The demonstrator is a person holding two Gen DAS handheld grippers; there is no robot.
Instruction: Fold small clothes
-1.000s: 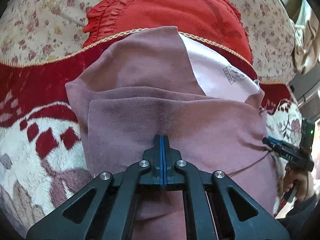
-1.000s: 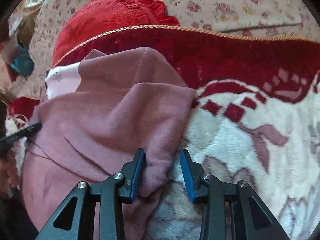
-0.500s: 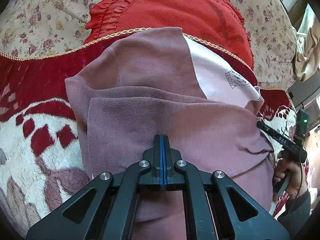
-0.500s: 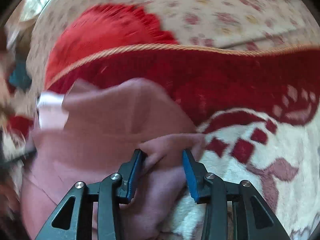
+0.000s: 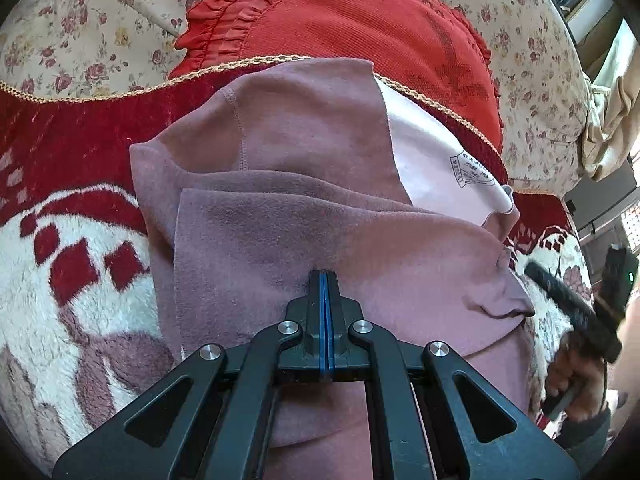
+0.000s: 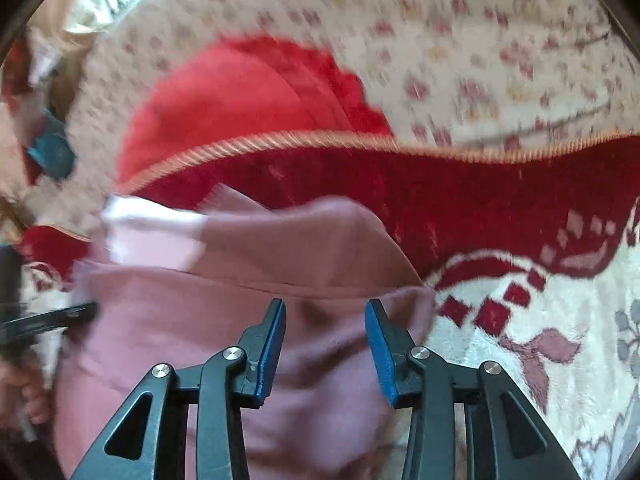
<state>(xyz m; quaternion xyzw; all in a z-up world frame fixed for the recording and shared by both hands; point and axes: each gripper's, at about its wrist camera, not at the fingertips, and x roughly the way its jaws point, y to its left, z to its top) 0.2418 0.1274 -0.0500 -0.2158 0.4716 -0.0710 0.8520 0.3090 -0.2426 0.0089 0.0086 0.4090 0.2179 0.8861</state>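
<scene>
The floral bedspread (image 5: 72, 28) fills the far part of both views, blurred in the right wrist view and cut off by the round lens edge. On it lies a plush red and white blanket (image 5: 68, 248) with a gold corded border, and a bright red frilled cushion (image 5: 360, 36) sits at the blanket's far edge, its near side hidden behind the blanket border and the clothing. The mauve garment (image 5: 280, 232) lies on the blanket in the middle of the scene; it is a soft fleecy piece folded over itself in layers, with a seam running down the far flap and a paler pink inner panel (image 5: 436, 168) bearing a small printed stamp whose text is too small to read. Its near end runs out of frame under the tools, so its full shape cannot be made out. The left tool (image 5: 324, 276) is closed, its blue pads pressed together with their tips on the upper fold near the middle of the garment; whether cloth is pinched between them cannot be told. The right tool (image 6: 325, 312) stands over the garment's right near corner, and its jaws, which have just been opening, are apart with cloth lying below the gap but not pressed by the pads. In the left wrist view a hand (image 5: 576, 380) holding the right tool shows at the right edge, blurred.
</scene>
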